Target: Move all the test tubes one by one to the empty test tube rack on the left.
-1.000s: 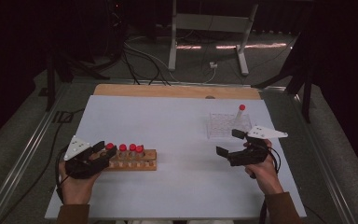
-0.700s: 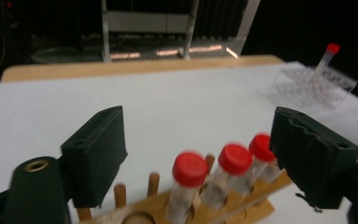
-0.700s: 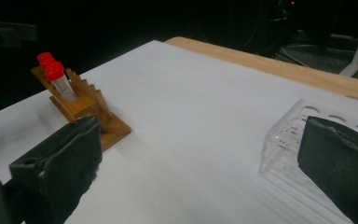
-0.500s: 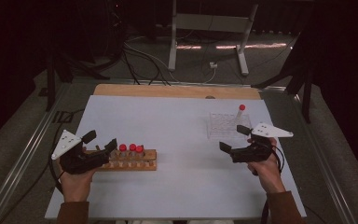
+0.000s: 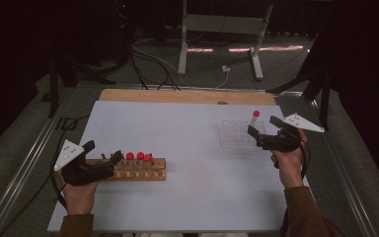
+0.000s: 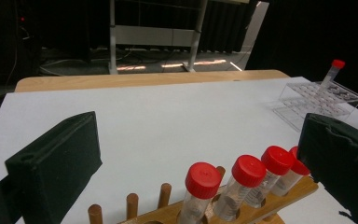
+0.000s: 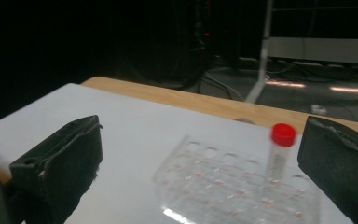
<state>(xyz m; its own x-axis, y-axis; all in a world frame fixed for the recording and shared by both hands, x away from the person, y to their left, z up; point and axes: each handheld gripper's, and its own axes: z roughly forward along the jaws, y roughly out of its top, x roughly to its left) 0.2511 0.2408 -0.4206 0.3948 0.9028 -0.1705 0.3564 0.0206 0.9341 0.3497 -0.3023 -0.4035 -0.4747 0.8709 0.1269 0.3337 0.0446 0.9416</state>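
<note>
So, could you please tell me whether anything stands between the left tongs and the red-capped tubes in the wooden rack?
Nothing visible does. The left tongs stand open around the end of the wooden rack, and the nearest red-capped tube rises between the jaws, with only short bare pegs beside it.

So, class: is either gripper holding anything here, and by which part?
Nothing is held. The left gripper has just opened its jaws around the red-capped tubes; the right gripper is open, short of its tube.
</note>
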